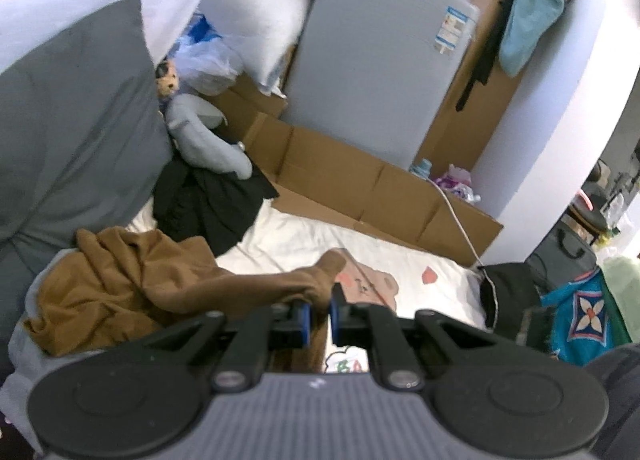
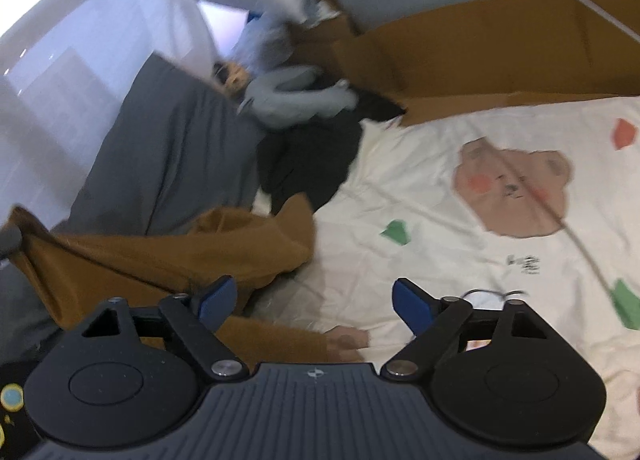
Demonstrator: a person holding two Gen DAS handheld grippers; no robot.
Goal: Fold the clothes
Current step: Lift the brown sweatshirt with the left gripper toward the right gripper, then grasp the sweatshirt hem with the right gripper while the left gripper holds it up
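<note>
Across the bedsheet point(image 1: 288, 244), brown garment's point(image 1: 120, 284) sleeve apparently stretches rightward.

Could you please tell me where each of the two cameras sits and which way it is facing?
Left wrist: on the left gripper, angled down across the bed; its fingers clamp the brown garment.
Right wrist: on the right gripper, angled down at the bear-print sheet; its fingers stand apart, nothing between them.
Shared: brown garment, sheet, grey pillow, black garment, cardboard.
</note>
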